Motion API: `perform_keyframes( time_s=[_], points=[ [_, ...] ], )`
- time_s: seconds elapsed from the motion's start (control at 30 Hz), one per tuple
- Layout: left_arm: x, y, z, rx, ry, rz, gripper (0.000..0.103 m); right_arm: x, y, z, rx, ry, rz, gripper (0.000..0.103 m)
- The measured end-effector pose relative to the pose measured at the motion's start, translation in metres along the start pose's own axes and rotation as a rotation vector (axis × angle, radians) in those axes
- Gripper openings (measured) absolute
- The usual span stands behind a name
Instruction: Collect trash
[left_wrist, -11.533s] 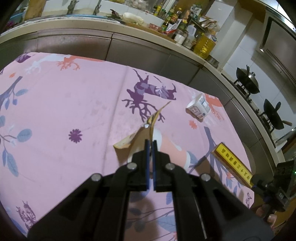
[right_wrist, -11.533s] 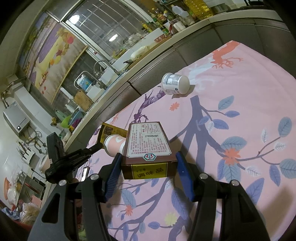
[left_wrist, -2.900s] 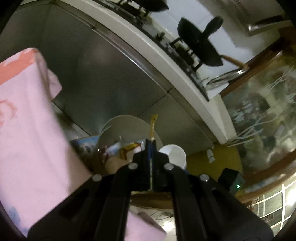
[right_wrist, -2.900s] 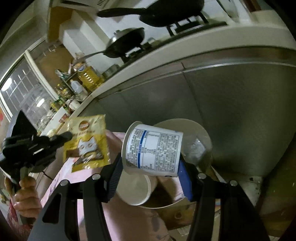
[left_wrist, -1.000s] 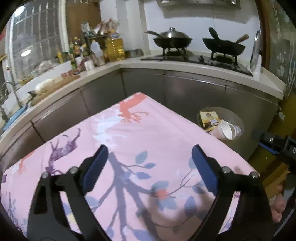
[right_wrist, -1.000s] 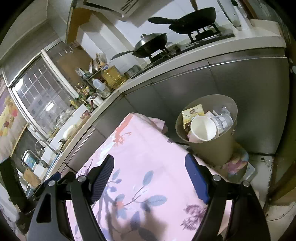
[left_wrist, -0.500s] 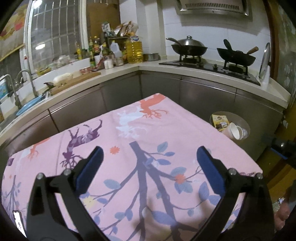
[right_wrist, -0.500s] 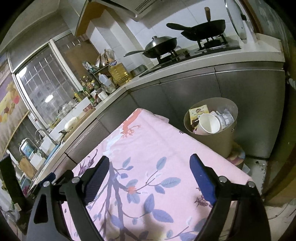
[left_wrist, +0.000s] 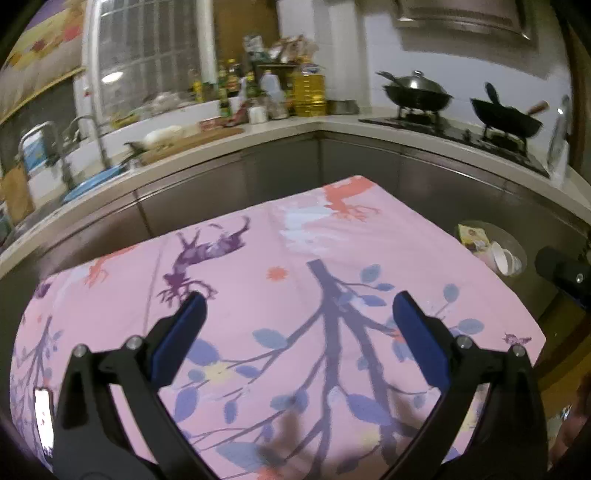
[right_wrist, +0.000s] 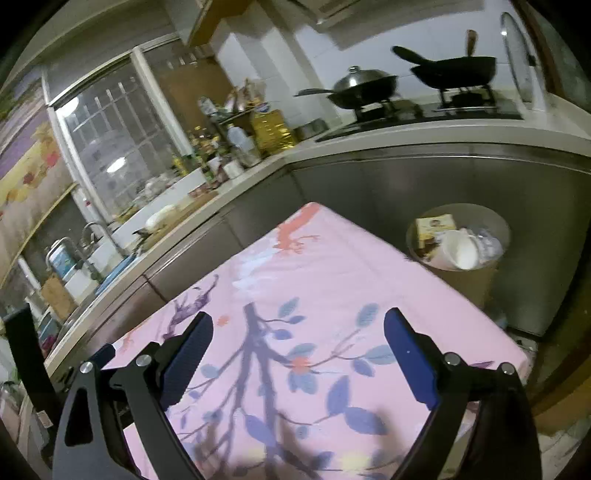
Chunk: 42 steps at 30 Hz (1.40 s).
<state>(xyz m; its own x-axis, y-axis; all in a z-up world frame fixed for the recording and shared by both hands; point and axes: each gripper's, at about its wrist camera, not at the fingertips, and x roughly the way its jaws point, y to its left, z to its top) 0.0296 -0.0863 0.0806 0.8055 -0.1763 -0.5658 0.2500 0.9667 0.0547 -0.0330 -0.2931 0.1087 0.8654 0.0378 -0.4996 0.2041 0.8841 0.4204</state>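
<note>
Now both my left gripper (left_wrist: 295, 317) and right gripper (right_wrist: 297, 343), its jaws opening, hang empty over the bare tablecloth (left_wrist: 295, 251); the bin (right_wrist: 458, 236), far right, looks full, so I judge collecting finished.

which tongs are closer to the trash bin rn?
Right. Right tongs hang over the table edge beside the trash bin; left tongs sit further back over the pink tablecloth.

the left gripper (left_wrist: 297, 306) points forward and downward, jaws spread wide with nothing between them. the right gripper (right_wrist: 297, 326) sits at a like tilt, its jaws opening, also empty, blue pads (right_wrist: 404, 354) facing inward.
</note>
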Motion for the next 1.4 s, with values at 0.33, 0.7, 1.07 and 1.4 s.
perform_keyframes(
  time_s=[0.33, 0.7, 1.07, 1.4],
  points=[
    [-0.002, 0.012, -0.007, -0.041, 0.008, 0.052, 0.097, -0.011, -0.006, -0.022, 0.117, -0.056, -0.062, 0.096],
    [0.005, -0.047, -0.018, 0.095, 0.066, -0.037, 0.097, -0.028, -0.063, -0.045, 0.198, -0.016, -0.204, 0.096],
    [0.003, -0.080, -0.026, 0.129, 0.101, -0.114, 0.097, -0.046, -0.089, -0.059, 0.213, -0.014, -0.277, 0.096],
    [0.002, -0.085, -0.029, 0.137, 0.110, -0.114, 0.097, -0.044, -0.082, -0.061, 0.172, -0.010, -0.262, 0.096]
  ],
)
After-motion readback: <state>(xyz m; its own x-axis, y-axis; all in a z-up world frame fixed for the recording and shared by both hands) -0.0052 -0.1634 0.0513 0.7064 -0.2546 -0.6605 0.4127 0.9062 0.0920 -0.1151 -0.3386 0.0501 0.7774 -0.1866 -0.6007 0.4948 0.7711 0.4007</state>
